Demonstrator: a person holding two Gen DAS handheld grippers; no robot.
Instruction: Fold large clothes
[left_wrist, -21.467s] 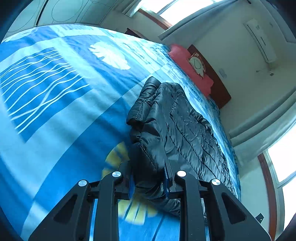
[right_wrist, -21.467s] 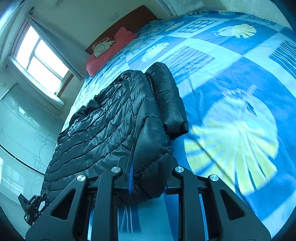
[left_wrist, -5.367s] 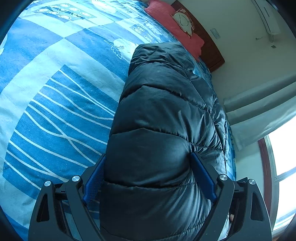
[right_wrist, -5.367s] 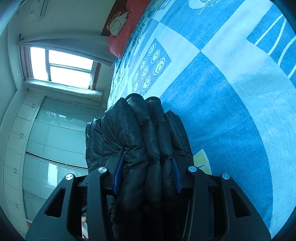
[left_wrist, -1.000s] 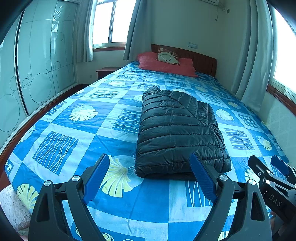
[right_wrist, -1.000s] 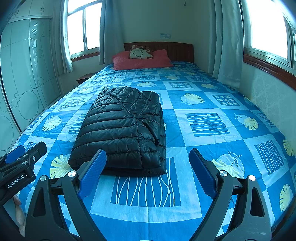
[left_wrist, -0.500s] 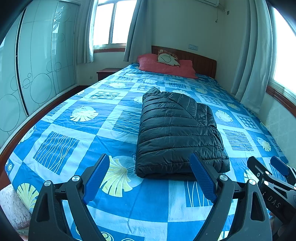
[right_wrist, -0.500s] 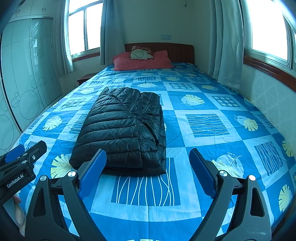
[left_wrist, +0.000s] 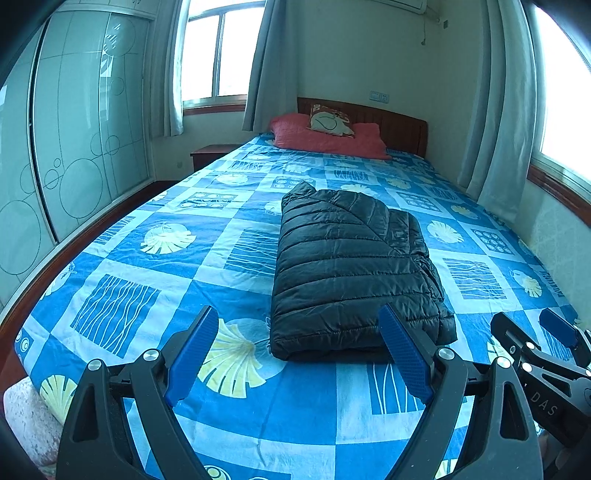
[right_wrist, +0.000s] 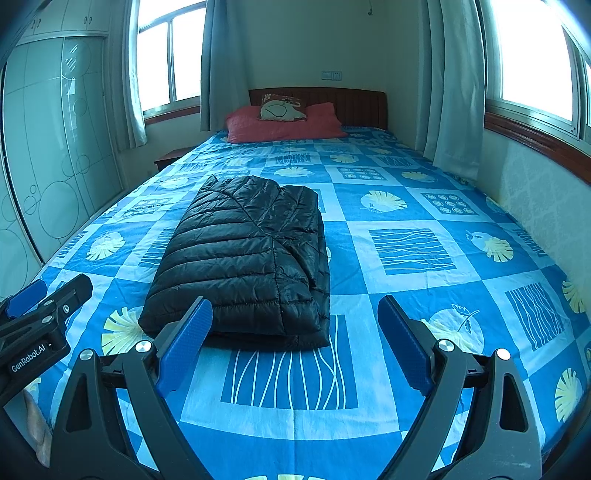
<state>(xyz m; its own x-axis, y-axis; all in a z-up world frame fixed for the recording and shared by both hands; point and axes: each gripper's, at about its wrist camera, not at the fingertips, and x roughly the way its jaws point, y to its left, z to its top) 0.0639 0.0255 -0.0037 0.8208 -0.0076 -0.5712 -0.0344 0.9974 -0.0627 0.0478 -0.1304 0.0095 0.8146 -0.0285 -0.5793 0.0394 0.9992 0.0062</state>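
A black quilted puffer jacket (left_wrist: 351, 266) (right_wrist: 247, 258) lies folded into a compact rectangle in the middle of the bed (left_wrist: 147, 258), on the blue patterned cover. My left gripper (left_wrist: 297, 347) hovers open near the foot of the bed, short of the jacket's near edge, with nothing between its blue pads. In the right wrist view my right gripper (right_wrist: 295, 336) is open too and holds nothing, with the jacket ahead and slightly left of it. Each gripper shows at the edge of the other's view: the right one (left_wrist: 535, 343) and the left one (right_wrist: 44, 295).
Red pillows (right_wrist: 284, 123) and a wooden headboard (right_wrist: 351, 101) stand at the far end. A glass-fronted wardrobe (left_wrist: 74, 129) lines the left wall. Curtains (right_wrist: 454, 85) and windows run along the right wall, and a nightstand (left_wrist: 210, 153) sits beside the bed's head.
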